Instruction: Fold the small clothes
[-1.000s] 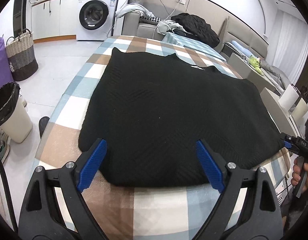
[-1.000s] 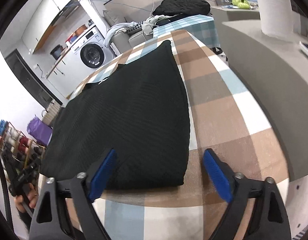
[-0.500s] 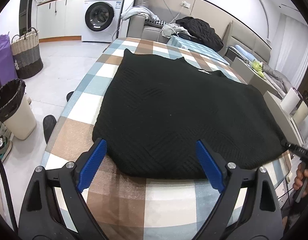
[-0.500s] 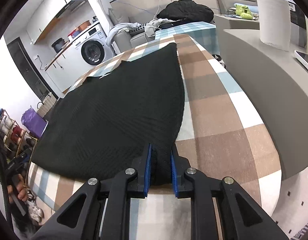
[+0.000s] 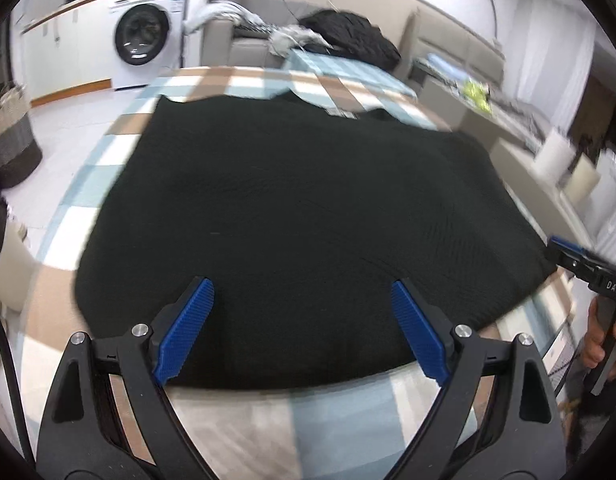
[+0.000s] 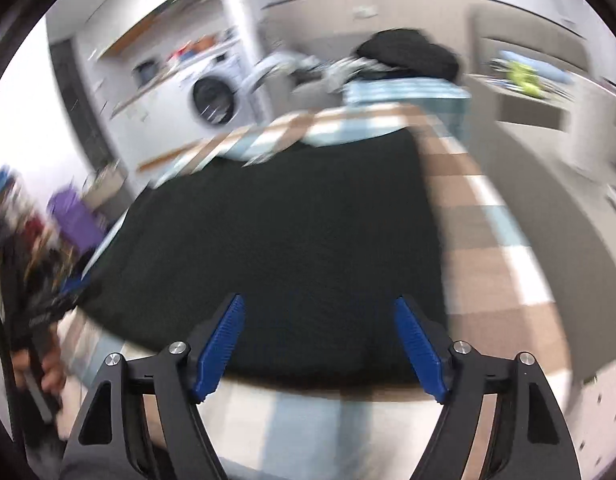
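Note:
A black knit sweater (image 5: 308, 208) lies spread flat on the checked table (image 5: 340, 420). My left gripper (image 5: 301, 285) hangs open over the sweater's near hem, its blue pads apart and nothing pinched. In the right wrist view the same sweater (image 6: 292, 232) fills the middle. My right gripper (image 6: 319, 301) hovers over its near edge with jaws opening; the cloth lies below them, and the pads do not press on it. The right gripper's tip (image 5: 564, 250) also shows at the sweater's right corner, held by a hand (image 5: 600, 340). Both views are blurred by motion.
A washing machine (image 5: 144, 38) and a sofa with piled clothes (image 5: 348, 40) stand beyond the table's far end. A woven basket (image 5: 12, 148) sits on the floor at left. A grey counter (image 6: 568, 200) runs close along the table's right side.
My right gripper, shut on the sweater's near right corner half a second ago, has let go and stands open, shifted left along the hem. My left gripper slid over the near hem.

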